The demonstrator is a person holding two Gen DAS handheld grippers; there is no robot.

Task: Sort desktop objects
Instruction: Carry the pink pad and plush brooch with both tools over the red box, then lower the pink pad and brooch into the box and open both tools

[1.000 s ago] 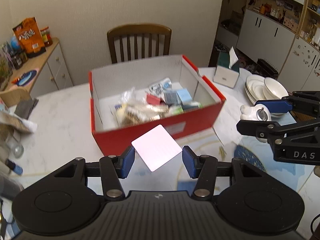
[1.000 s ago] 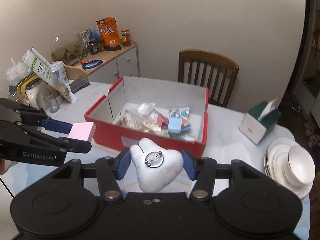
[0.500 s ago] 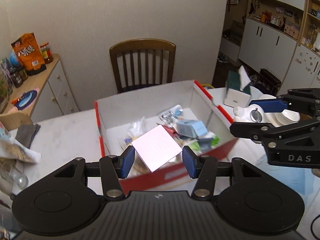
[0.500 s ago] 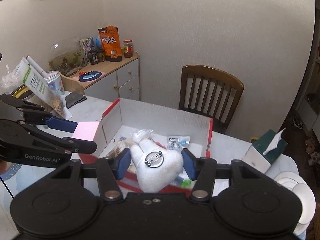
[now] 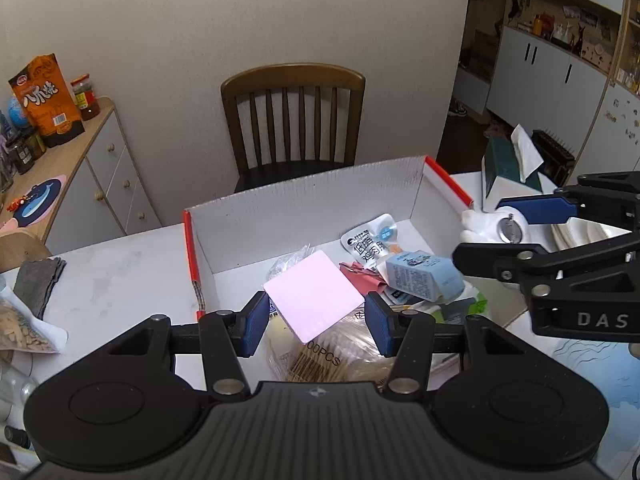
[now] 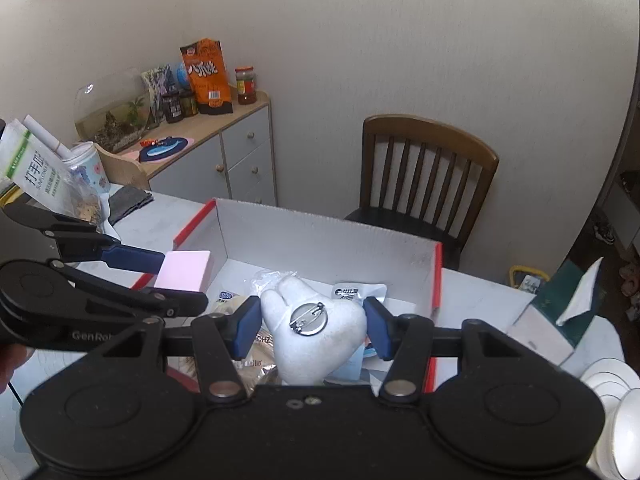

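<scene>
A pink pad (image 5: 314,295) is grasped in the jaws of the left gripper (image 5: 314,320) above the red box (image 5: 191,248) on the table (image 5: 120,264). A white plush brooch (image 6: 314,330) is clamped in the right gripper (image 6: 314,326) jaws, likewise held over the box contents.

Behind the white table (image 5: 120,264) stands a dark wooden chair (image 5: 292,120) against a plain wall. A low cabinet (image 6: 224,148) with drawers carries an orange snack bag (image 6: 206,76), a red-lidded jar (image 6: 245,85), dark jars (image 6: 173,106), a glass fish bowl (image 6: 110,116) and a whale-shaped mat (image 6: 166,147). A grey cloth (image 5: 38,284) lies on the table; a green tissue box (image 5: 510,166) stands near stacked white dishes (image 6: 612,400). White cupboards (image 5: 560,76) fill the far side
</scene>
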